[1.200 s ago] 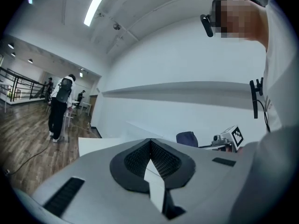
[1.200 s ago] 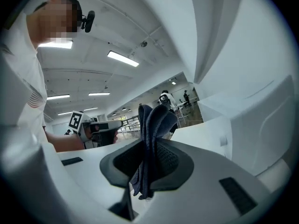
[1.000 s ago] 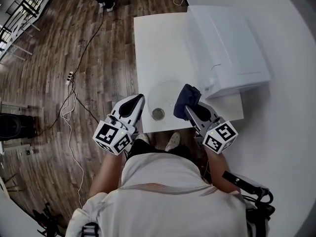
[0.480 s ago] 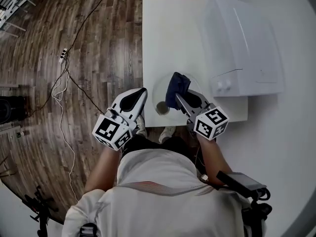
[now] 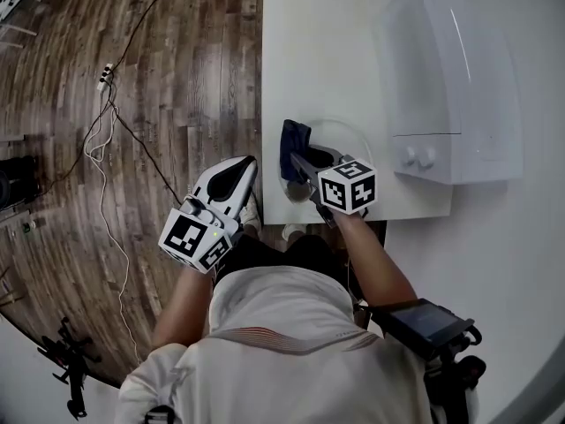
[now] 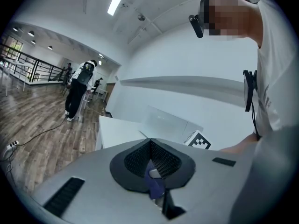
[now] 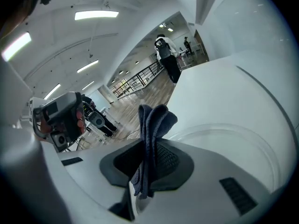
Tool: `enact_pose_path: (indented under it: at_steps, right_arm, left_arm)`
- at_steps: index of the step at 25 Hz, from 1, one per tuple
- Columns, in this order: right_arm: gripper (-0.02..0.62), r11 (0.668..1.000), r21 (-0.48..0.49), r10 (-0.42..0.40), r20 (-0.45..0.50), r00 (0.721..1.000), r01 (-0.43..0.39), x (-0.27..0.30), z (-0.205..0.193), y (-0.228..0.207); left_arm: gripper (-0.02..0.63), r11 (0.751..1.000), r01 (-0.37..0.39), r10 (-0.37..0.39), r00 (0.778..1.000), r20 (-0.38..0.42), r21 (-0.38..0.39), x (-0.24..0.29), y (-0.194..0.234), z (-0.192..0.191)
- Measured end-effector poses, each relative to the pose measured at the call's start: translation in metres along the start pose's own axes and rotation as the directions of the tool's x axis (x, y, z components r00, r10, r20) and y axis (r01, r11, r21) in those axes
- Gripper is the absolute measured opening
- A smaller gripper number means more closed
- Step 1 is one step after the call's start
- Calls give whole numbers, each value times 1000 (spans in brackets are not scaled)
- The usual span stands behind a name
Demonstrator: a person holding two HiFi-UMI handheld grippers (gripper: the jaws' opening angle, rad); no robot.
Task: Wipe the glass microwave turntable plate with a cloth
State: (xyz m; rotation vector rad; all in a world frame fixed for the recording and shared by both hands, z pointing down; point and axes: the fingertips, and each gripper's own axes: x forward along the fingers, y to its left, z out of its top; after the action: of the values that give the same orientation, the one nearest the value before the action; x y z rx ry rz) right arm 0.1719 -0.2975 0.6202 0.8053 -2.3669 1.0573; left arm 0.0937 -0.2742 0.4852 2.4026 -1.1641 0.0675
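The clear glass turntable plate (image 5: pixel 351 141) lies on the white table (image 5: pixel 309 51) near its front edge, in front of the microwave (image 5: pixel 450 78). My right gripper (image 5: pixel 297 159) is shut on a dark blue cloth (image 5: pixel 292 140), which sits over the plate's left rim by the table's left edge. In the right gripper view the cloth (image 7: pixel 152 125) stands bunched up out of the right gripper (image 7: pixel 148 146), with the plate (image 7: pixel 233 143) below and to the right. My left gripper (image 5: pixel 242 170) is shut and hangs left of the table over the floor, apart from the plate. The left gripper (image 6: pixel 150 143) holds nothing that I can make out.
The microwave fills the table's right side, its door shut and its knobs (image 5: pixel 415 155) facing the front. Cables and a power strip (image 5: pixel 106 73) lie on the wooden floor to the left. A person (image 6: pixel 78 85) stands far off in the room.
The right gripper has carried the cloth leftward across the plate, from its right side to its left rim. The left gripper has stayed beside the table's left edge.
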Motion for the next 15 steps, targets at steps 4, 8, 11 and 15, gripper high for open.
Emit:
enact_pose_path:
  at_steps: [4, 8, 11, 15]
  right_arm:
    - [60, 999, 31, -19, -44, 999, 20, 12, -11, -12]
    - [60, 995, 60, -81, -54, 995, 84, 3, -14, -35]
    - [60, 984, 76, -154, -67, 986, 159, -13, -16, -57]
    - [60, 961, 102, -247, -107, 963, 257, -41, -27, -86]
  left_arm:
    - [11, 1000, 4, -4, 1000, -10, -20, 3, 4, -8]
    - [11, 999, 9, -9, 1000, -18, -38, 5, 7, -13]
    - [11, 998, 26, -27, 999, -17, -48, 8, 6, -11]
    - [11, 997, 53, -55, 998, -23, -54, 14, 0, -8]
